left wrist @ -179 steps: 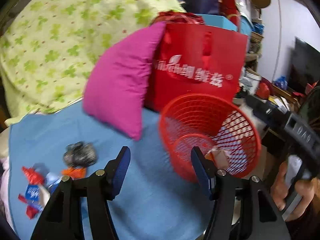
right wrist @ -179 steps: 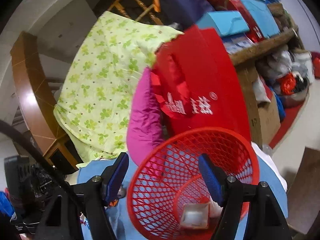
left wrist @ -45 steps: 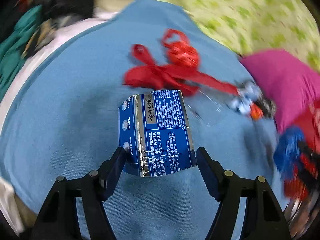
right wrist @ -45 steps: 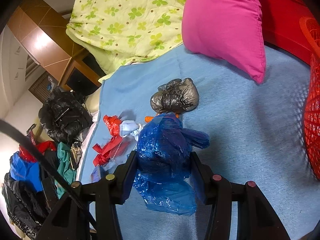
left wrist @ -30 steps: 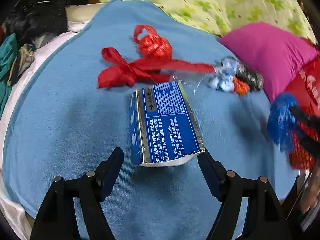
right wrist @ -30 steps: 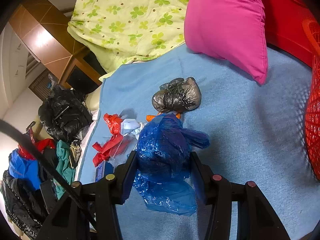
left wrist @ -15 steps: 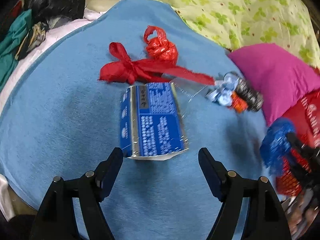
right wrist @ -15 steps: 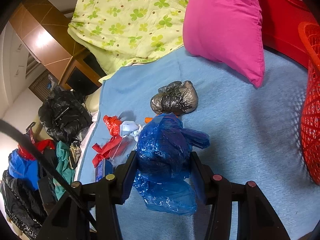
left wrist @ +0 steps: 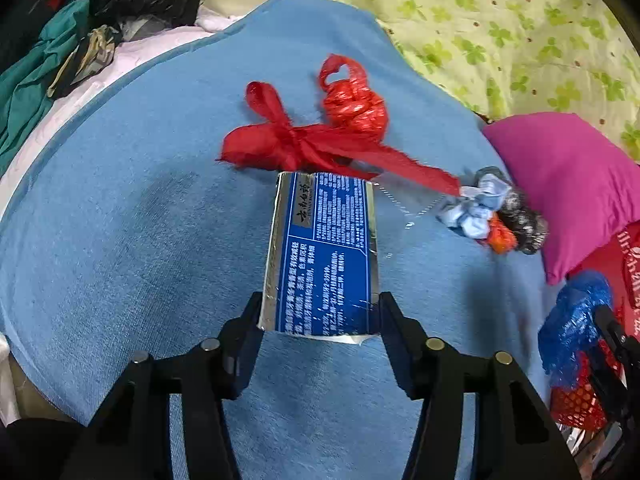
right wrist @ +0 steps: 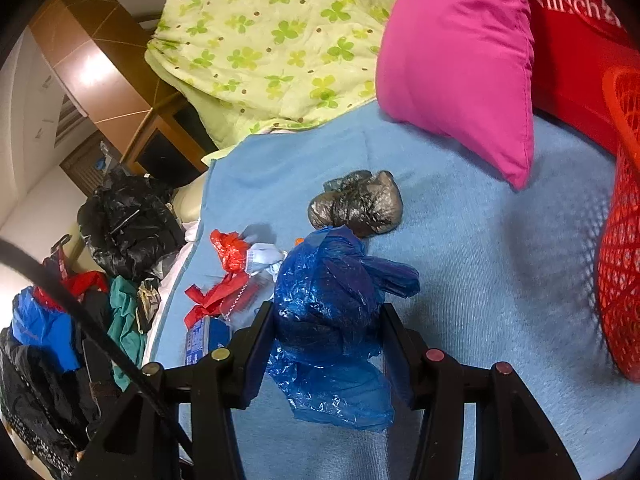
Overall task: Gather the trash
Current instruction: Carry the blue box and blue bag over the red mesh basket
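A blue blanket covers the work surface and fills most of both views; at its far edge lies a pale green clover-print quilt, toward 12 o'clock in the right wrist view and 1 o'clock in the left. A magenta pillow leans at 1 o'clock in the right wrist view, with a red bag with white lettering behind it and the red mesh basket cutting in at 3 o'clock. A heap of dark clothes and a black plastic sack sits off the blanket at 9 o'clock. The right gripper points forward and slightly down over the blanket, its fingers clamped on a crumpled blue plastic bag that bulges above them and hangs in a loose flap below. The left gripper reaches in low from 6 o'clock, its two fingers pressed against the near end of a flattened blue-and-silver carton, one on each side edge; the carton stretches away toward 12 o'clock, and whether it is lifted off the blanket cannot be told. Just beyond the carton lies a red ribbon bow beside a knotted red plastic bag. Toward 2 o'clock in the left wrist view sits a small cluster: a light blue wad, an orange scrap and a grey crumpled bag against the pillow's foot.
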A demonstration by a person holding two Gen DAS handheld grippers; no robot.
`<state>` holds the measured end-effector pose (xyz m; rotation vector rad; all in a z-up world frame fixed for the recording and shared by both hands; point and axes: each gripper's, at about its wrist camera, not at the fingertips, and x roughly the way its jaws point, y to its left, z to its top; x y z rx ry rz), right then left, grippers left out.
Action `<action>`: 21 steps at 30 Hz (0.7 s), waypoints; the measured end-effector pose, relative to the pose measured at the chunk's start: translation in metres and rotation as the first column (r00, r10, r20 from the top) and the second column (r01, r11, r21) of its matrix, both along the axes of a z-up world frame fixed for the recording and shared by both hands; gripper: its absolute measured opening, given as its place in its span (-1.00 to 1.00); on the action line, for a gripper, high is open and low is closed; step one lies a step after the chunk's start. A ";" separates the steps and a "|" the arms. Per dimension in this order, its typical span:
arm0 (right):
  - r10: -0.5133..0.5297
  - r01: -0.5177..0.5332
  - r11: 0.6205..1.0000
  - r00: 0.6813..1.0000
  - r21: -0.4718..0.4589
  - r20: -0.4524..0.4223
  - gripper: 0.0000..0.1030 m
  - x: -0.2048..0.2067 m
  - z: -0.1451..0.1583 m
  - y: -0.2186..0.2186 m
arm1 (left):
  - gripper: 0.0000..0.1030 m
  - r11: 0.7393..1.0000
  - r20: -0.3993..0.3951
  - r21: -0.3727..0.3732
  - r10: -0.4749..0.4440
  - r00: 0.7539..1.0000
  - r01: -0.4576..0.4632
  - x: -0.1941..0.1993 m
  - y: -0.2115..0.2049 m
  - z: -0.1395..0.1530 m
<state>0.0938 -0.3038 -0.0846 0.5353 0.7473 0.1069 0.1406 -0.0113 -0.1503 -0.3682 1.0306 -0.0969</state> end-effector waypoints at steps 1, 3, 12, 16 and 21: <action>0.001 -0.001 1.000 1.000 -0.007 0.009 0.06 -0.001 0.002 0.001 | 0.08 1.000 0.011 0.001 -0.004 1.000 0.004 -0.002 -0.001 0.003; 0.006 -0.005 1.000 0.999 -0.023 0.035 0.06 -0.005 0.008 0.002 | 0.08 0.999 0.056 0.034 -0.021 0.998 0.019 -0.009 -0.007 0.015; -0.004 0.032 0.993 0.973 -0.116 0.233 0.06 -0.046 0.046 -0.002 | 0.08 0.963 0.289 0.260 -0.154 0.945 0.077 -0.043 -0.059 0.084; -0.031 0.079 0.987 0.949 -0.139 0.315 0.06 -0.067 0.061 -0.011 | 0.08 0.933 0.370 0.343 -0.239 0.898 0.107 -0.061 -0.088 0.112; -0.081 0.148 0.979 0.912 -0.137 0.401 0.07 -0.099 0.077 -0.031 | 0.08 0.910 0.441 0.387 -0.324 0.837 0.149 -0.084 -0.118 0.141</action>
